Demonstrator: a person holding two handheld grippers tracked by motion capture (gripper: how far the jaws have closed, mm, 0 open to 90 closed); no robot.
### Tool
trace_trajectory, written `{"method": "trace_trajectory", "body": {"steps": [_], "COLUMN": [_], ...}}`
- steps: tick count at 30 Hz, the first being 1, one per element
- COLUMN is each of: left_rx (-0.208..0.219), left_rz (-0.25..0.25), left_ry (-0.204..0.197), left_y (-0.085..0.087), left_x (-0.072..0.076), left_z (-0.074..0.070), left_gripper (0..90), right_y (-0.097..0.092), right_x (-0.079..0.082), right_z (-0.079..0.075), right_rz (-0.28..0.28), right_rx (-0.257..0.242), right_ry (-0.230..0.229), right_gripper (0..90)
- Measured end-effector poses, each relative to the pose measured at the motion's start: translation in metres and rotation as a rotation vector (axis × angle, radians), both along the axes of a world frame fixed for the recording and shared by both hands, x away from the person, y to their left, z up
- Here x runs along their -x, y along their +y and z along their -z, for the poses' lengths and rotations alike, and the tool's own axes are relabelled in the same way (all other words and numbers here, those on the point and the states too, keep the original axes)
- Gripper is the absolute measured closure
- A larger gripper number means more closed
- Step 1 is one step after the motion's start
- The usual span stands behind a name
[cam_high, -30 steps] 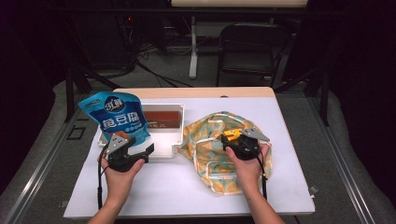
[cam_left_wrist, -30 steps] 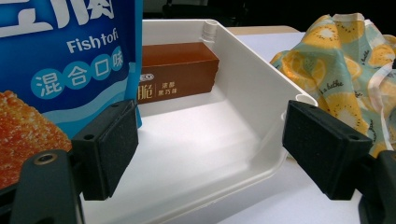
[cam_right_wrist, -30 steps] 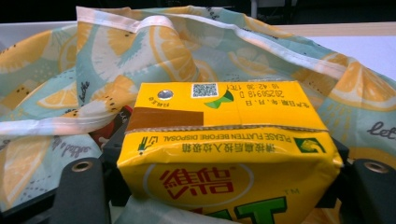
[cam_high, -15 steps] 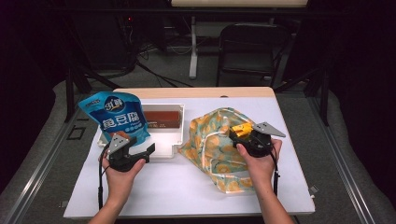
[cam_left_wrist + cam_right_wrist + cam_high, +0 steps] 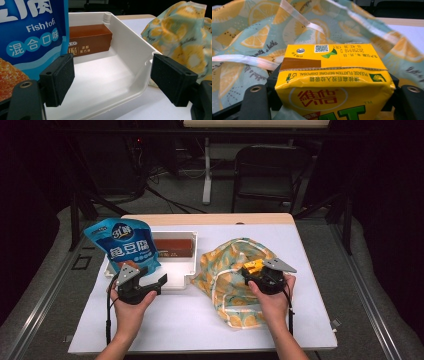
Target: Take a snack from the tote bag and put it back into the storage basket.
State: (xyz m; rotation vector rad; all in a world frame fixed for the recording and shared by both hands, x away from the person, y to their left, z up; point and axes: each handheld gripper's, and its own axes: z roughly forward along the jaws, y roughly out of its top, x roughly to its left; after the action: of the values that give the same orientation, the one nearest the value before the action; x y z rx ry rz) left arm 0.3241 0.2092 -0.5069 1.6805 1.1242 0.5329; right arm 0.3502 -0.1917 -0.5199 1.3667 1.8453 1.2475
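Observation:
My left gripper (image 5: 145,279) (image 5: 111,80) stands open at the front of a white tray (image 5: 181,274) (image 5: 130,50). Its left pad is close to a blue fish tofu bag (image 5: 122,245) (image 5: 32,32) that leans upright at the tray's left end. A brown box (image 5: 172,246) (image 5: 90,40) lies at the tray's back. My right gripper (image 5: 256,271) (image 5: 332,100) is shut on a yellow drink carton (image 5: 253,266) (image 5: 334,77), held over a crumpled lemon-print cloth bag (image 5: 227,265) (image 5: 249,37) to the right of the tray.
Everything sits on a white table (image 5: 200,325) with a wooden strip along its far edge. A dark chair (image 5: 265,170) and cables stand on the floor behind it. The bag's white handles (image 5: 244,60) loop near the carton.
My right gripper with the carton swung a little to the right, then came back left over the cloth bag. The left gripper kept still.

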Motion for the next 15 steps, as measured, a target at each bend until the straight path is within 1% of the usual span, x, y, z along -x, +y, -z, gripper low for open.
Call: {"method": "trace_trajectory", "body": {"steps": [1,2,3,4,7,8,9,10,11,12,14,15], "left_rx": [-0.004,-0.003,-0.004,-0.005,-0.007,-0.007,-0.004,-0.004,-0.004,-0.004,-0.004,-0.004], "left_rz": [0.001,0.001,0.002,0.003,0.007,0.006,0.004,0.003,0.004,0.004,0.004,0.003], "left_ry": [0.001,0.001,0.002,0.001,-0.002,-0.001,-0.002,-0.003,-0.002,-0.002,0.000,-0.001], "left_y": [0.000,0.000,0.000,0.000,-0.001,0.000,0.000,0.000,0.000,0.000,0.000,0.000], "left_x": [0.000,0.000,0.000,0.001,0.001,0.001,0.001,0.001,0.001,0.001,0.001,0.001], "left_z": [0.000,0.000,0.000,0.000,0.001,0.000,0.000,0.000,0.000,0.000,0.000,0.000], "left_gripper": [20.1,20.1,20.1,20.1,20.1,20.1,20.1,20.1,20.1,20.1,20.1,20.1], "right_y": [0.003,0.005,0.008,0.009,0.011,0.011,0.010,0.009,0.008,0.007,0.005,0.003], "right_x": [0.000,-0.001,0.000,0.000,0.002,0.002,0.003,0.003,0.005,0.006,0.013,0.016], "right_z": [0.004,0.007,0.009,0.010,0.011,0.012,0.011,0.009,0.004,0.001,-0.008,-0.012], "right_rz": [0.002,0.003,0.002,-0.001,0.013,0.011,0.007,-0.003,-0.004,-0.007,-0.024,-0.031], "right_rx": [0.011,0.012,0.021,0.039,0.030,0.013,-0.005,-0.022,-0.027,-0.027,-0.030,-0.031], "right_ry": [-0.002,-0.004,-0.021,-0.028,-0.039,-0.047,-0.041,-0.039,-0.034,-0.038,-0.044,-0.046], "right_gripper": [28.9,28.8,28.8,28.7,27.5,26.4,23.5,17.8,13.6,13.3,9.2,9.4]}}
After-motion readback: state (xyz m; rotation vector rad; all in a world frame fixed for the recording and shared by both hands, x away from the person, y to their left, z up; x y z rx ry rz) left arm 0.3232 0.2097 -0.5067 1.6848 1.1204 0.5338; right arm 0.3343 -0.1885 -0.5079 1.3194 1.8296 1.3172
